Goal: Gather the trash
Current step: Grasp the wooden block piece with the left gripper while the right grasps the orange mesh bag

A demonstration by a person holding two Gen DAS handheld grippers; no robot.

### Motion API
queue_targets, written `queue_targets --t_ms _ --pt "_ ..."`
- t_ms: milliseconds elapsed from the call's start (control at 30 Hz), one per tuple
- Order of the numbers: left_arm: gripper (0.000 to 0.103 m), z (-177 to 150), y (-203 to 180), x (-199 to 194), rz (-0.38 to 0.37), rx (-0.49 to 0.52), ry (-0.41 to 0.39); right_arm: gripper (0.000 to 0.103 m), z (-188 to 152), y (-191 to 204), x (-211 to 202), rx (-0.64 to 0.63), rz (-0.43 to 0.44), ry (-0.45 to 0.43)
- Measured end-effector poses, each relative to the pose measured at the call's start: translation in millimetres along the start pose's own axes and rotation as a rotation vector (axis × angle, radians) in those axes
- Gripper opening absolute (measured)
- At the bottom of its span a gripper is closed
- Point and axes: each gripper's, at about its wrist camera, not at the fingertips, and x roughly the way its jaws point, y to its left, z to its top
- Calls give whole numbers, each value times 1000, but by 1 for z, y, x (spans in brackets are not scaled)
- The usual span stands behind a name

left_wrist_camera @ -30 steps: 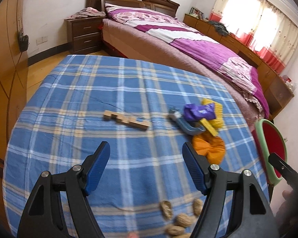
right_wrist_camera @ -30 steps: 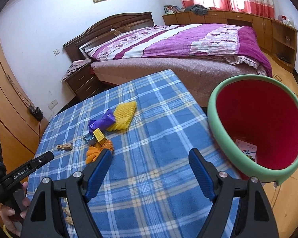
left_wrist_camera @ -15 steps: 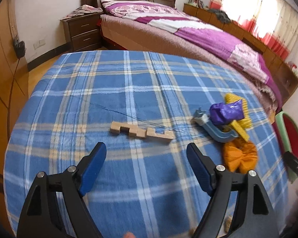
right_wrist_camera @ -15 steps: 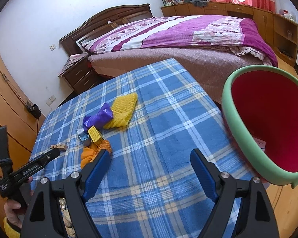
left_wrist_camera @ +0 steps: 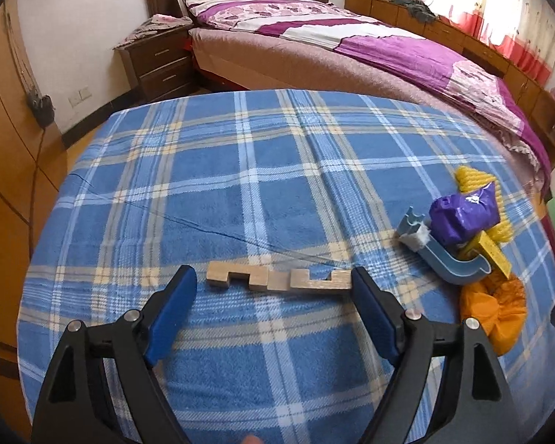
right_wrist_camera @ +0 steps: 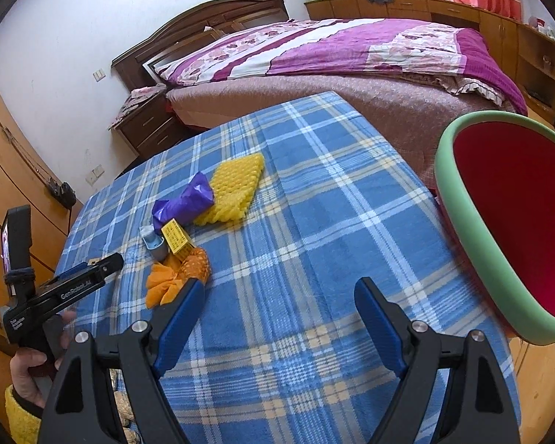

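Note:
A notched wooden piece (left_wrist_camera: 279, 280) lies on the blue plaid tablecloth (left_wrist_camera: 240, 170). My left gripper (left_wrist_camera: 273, 288) is open, its fingertips at either end of the piece and just in front of it. To its right lies a pile: a purple wrapper (left_wrist_camera: 462, 216), yellow foam net (left_wrist_camera: 475, 179), a blue plastic piece (left_wrist_camera: 444, 255), a yellow tag (left_wrist_camera: 494, 255) and an orange net (left_wrist_camera: 494, 310). My right gripper (right_wrist_camera: 279, 296) is open and empty above the cloth, right of the pile (right_wrist_camera: 188, 222). A red bin with a green rim (right_wrist_camera: 507, 222) stands off the table's right edge.
Peanut shells (right_wrist_camera: 124, 407) lie at the near left edge in the right wrist view. A bed (left_wrist_camera: 351, 48) and a nightstand (left_wrist_camera: 159, 59) stand beyond the table. A wooden wardrobe (left_wrist_camera: 7, 118) lines the left.
My left gripper has moved forward and left to the wooden piece, which now lies between its fingertips. My right gripper has moved forward slightly; the bin has shifted right in its view.

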Motion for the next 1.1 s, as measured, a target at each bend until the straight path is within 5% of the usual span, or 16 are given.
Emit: queue_targets --t_ms 267,700,900,1100 --pt "78 -7 -5 -15 -19 16 -37 85 -2 15 3 -35 18 18" --pt "78 -37 24 -61 -38 -164 -66 84 -10 51 26 -121 64 79" --pt "78 -53 32 -70 -46 -243 -71 64 -13 61 31 -146 67 82" --pt "78 -60 37 -77 -49 -268 -74 34 -17 69 31 -187 64 86"
